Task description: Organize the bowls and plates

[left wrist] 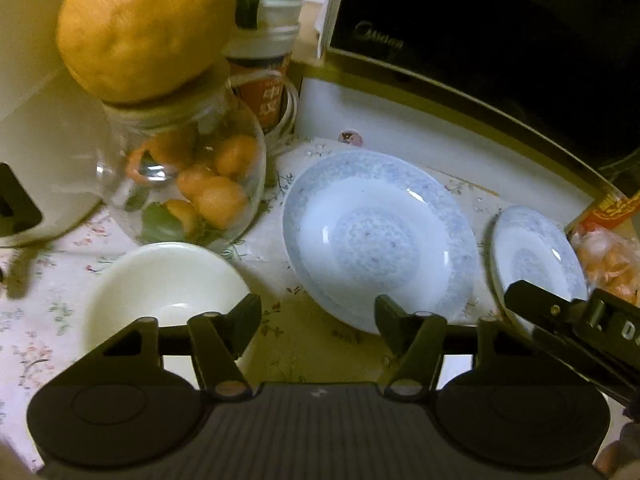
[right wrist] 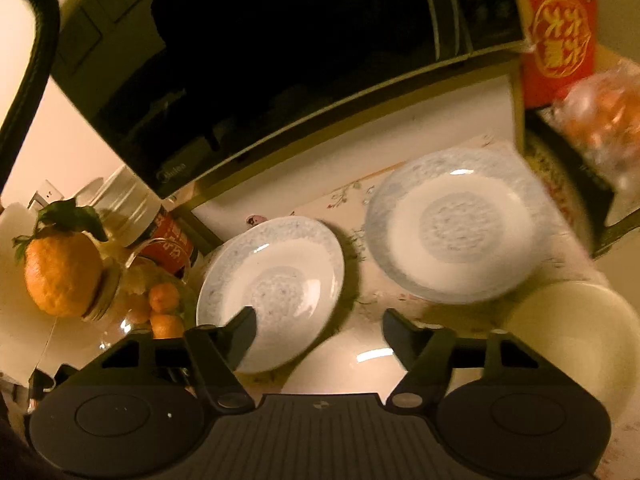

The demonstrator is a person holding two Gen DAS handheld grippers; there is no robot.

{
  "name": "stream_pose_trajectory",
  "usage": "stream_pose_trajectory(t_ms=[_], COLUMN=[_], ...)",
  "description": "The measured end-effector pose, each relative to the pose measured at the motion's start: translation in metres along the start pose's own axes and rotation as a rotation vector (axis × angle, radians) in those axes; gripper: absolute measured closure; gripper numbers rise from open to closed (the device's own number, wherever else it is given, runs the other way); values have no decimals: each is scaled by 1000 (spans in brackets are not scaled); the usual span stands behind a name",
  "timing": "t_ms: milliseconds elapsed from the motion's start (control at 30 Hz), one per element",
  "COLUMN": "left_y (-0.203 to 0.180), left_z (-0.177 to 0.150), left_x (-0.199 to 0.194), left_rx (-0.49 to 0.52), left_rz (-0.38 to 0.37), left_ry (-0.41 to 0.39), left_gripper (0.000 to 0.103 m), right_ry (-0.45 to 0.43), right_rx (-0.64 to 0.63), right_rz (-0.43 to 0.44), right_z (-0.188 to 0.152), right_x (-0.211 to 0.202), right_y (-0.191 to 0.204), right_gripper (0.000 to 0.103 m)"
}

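In the left wrist view a large blue-patterned plate (left wrist: pixel 380 236) lies ahead, a second blue-patterned plate (left wrist: pixel 536 256) to its right, and a white bowl (left wrist: pixel 160 292) at the near left. My left gripper (left wrist: pixel 318 320) is open and empty between bowl and large plate. My right gripper (left wrist: pixel 560 312) reaches over the second plate's near edge. In the right wrist view my right gripper (right wrist: pixel 320 332) is open above two plates (right wrist: pixel 276 284) (right wrist: pixel 456 224), a white bowl (right wrist: pixel 348 364) below it and another bowl (right wrist: pixel 576 328) at right.
A glass jar of small oranges (left wrist: pixel 188 176) topped by a large orange (left wrist: pixel 144 28) stands at left. A black microwave (left wrist: pixel 500 40) fills the back. A bag of oranges (left wrist: pixel 608 260) and a red box (right wrist: pixel 556 28) sit at right. The floral tablecloth (left wrist: pixel 304 344) covers the table.
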State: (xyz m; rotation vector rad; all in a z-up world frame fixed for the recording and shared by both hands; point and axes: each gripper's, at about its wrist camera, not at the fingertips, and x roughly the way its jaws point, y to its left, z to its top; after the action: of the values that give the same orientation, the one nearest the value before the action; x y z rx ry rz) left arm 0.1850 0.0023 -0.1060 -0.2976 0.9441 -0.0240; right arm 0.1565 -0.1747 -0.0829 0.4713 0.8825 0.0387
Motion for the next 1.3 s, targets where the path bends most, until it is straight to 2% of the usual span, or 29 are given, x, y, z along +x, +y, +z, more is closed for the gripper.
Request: stream_pose_trajectory(t_ms=[167, 333, 400, 567, 633, 700, 767, 833, 933, 1033, 1300], left_y=[2, 4, 7, 7, 9, 11, 13, 17, 28, 35, 37], left_z=[5, 5, 7, 9, 9, 9, 10, 12, 12, 10, 5], left_x=[16, 29, 35, 49, 57, 57, 56, 56, 54, 51, 18], left_rx=[-28, -9, -32, -38, -46, -58, -69, -85, -110, -104, -87], left_rz=[-24, -9, -16, -20, -17, -31, -40, -38, -56, -62, -72], left_ry=[12, 14, 16, 24, 37, 18, 13, 7, 11, 3, -20], left_gripper=[47, 48, 49, 60, 70, 71, 71, 82, 89, 92, 93], right_ry=[17, 44, 52, 74, 84, 97, 106, 102, 100, 94, 71], right_rx=[-1, -18, -23, -14, -2, 13, 27, 25, 23, 15, 16], right_rz=[28, 10, 0, -6, -9, -6, -6, -21, -22, -21, -13], right_z=[17, 19, 20, 23, 24, 23, 21, 20, 17, 17, 15], right_x=[31, 54, 64, 82, 90, 96, 102, 104, 103, 100, 81], right_y=[2, 3, 2, -2, -5, -7, -9, -9, -8, -7, 0], right_gripper=[52, 52, 56, 67, 72, 83, 87, 92, 93, 92, 91])
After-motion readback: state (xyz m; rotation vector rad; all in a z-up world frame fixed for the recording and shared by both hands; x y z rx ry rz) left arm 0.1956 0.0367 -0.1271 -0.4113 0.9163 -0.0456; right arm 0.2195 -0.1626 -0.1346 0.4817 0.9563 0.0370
